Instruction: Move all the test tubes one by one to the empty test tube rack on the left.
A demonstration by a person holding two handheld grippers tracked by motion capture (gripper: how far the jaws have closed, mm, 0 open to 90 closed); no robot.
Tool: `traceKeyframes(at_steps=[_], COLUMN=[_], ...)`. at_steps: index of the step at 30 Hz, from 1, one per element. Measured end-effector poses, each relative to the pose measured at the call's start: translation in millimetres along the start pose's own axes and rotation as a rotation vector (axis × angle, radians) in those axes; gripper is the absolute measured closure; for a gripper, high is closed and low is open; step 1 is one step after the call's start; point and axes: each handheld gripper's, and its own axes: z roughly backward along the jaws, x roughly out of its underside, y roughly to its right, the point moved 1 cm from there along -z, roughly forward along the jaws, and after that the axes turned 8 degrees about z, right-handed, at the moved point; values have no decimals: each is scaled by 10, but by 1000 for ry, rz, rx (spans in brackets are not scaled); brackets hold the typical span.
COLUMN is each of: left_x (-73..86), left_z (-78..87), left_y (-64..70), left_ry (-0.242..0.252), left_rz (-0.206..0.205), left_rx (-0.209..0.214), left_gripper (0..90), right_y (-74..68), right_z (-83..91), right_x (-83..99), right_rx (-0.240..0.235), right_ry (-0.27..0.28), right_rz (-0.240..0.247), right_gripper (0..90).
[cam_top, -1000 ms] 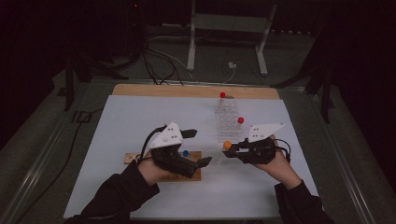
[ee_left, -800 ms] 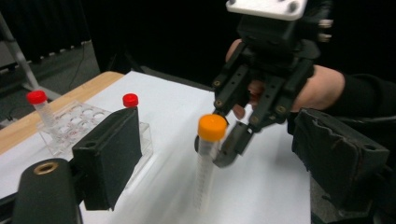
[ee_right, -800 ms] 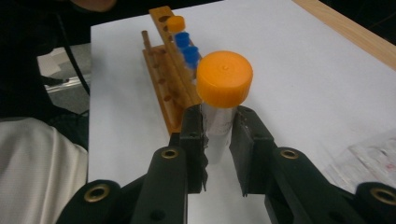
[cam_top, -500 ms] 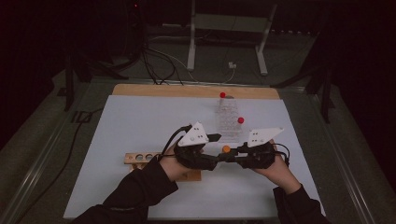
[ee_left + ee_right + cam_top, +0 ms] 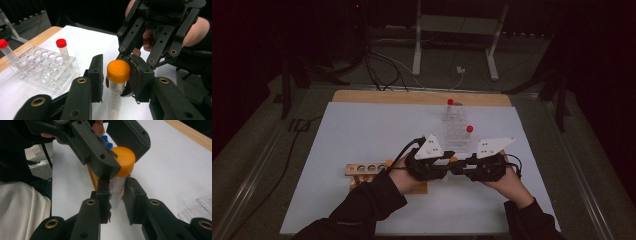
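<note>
A clear tube with an orange cap (image 5: 118,71) stands upright between both grippers, just in front of the clear rack. My right gripper (image 5: 117,192) is shut on the tube's body below the cap (image 5: 123,161). My left gripper (image 5: 117,75) is open, its jaws straddling the cap: one pad touches it and the other stands a little off. In the high view the left gripper (image 5: 451,164) and right gripper (image 5: 462,167) meet nose to nose at the table's middle right, with the orange cap (image 5: 453,159) between them.
A clear plastic rack (image 5: 456,131) with two red-capped tubes (image 5: 469,129) stands just beyond the grippers. A wooden rack (image 5: 364,170) lies at the left, partly under the left forearm. Blue caps (image 5: 107,142) show behind the left gripper. A white mat (image 5: 362,130) covers the table.
My left gripper has moved right, away from the wooden rack, and its jaws now straddle the orange cap. My right gripper has held the tube nearly still.
</note>
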Motion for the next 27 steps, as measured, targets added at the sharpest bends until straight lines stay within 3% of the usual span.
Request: traceKeyframes(at_steps=[11, 17, 22, 27], left_x=[-30, -165, -293, -366], left_z=[31, 214, 457, 734], left_y=[9, -39, -90, -179], left_ry=[19, 71, 116, 151], left_rz=[-25, -1, -11, -15], left_rx=[2, 23, 3, -48], left_gripper=[720, 721, 721, 721], right_y=[-5, -6, -9, -9], right_z=[18, 57, 93, 107], right_x=[-1, 16, 37, 46], right_rx=[2, 18, 52, 69], right_ry=[15, 38, 48, 62], right_rz=[-1, -19, -44, -64], right_gripper=[735, 600, 451, 300])
